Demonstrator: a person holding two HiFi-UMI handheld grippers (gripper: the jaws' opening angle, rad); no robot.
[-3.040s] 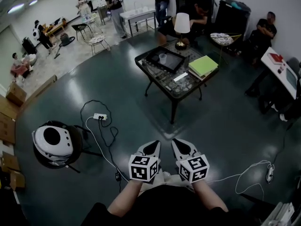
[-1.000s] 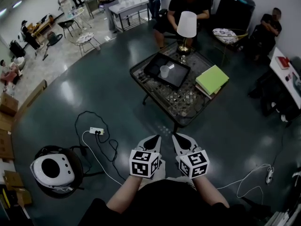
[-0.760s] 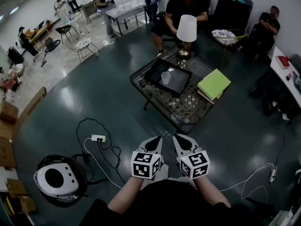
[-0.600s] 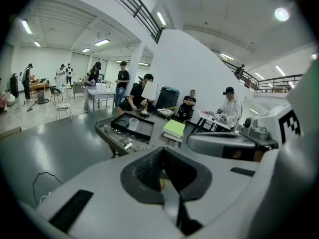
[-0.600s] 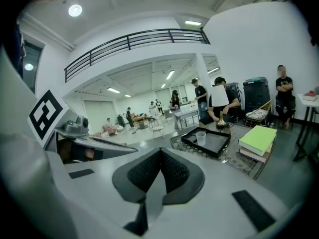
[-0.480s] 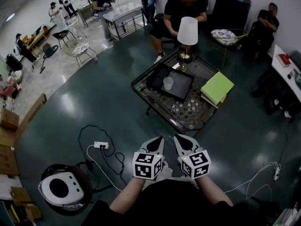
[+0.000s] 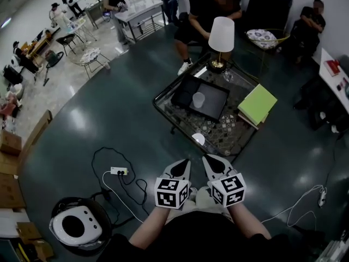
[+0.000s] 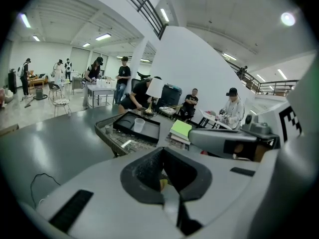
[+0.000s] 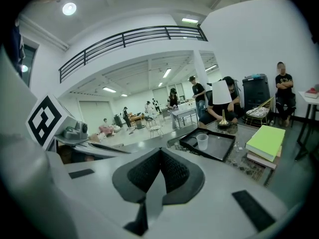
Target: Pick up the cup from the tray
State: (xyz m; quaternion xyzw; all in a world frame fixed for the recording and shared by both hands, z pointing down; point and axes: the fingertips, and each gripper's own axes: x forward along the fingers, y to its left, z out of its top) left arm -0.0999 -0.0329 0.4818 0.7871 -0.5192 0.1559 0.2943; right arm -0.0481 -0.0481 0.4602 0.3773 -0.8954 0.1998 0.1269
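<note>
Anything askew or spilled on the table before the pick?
Nothing stands out. The cup stands upright in the black tray, which lies flat on the table. The lamp is upright and the book stack sits beside the tray. No spill shows from here.

cup [image 7: 199, 99] upright in tray [image 7: 216, 107] on table [image 7: 217, 134] (books [image 7: 257, 104] right, lamp [image 7: 221, 35] behind)
</note>
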